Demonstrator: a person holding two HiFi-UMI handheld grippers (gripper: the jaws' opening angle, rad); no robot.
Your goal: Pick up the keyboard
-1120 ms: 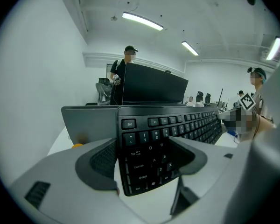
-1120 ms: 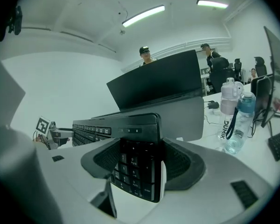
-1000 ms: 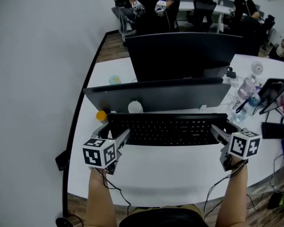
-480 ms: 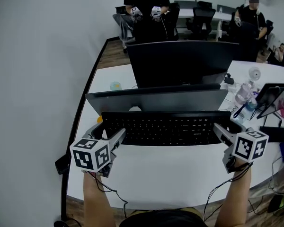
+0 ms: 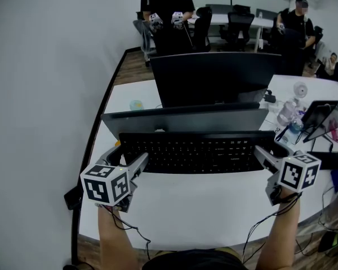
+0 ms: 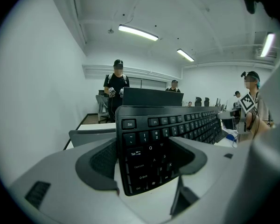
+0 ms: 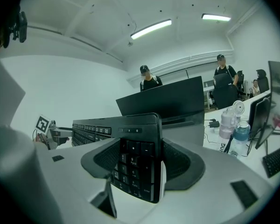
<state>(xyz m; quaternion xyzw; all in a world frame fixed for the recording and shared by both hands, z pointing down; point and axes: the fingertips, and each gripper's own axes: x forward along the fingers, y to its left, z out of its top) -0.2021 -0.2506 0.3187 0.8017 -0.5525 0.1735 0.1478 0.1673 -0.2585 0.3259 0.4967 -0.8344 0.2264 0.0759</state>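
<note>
Up off the table (image 5: 214, 207) comes the keyboard (image 5: 197, 151) since a second ago, long axis spanning your hands. Your left gripper (image 5: 130, 161) pinches its Esc end, your right gripper (image 5: 266, 155) its numpad end.

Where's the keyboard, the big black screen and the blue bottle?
keyboard (image 5: 197, 152): head view, on the middle rows of its keys.
big black screen (image 5: 214, 77): head view, on the middle of its dark panel.
blue bottle (image 7: 241, 136): right gripper view, on its body.
</note>
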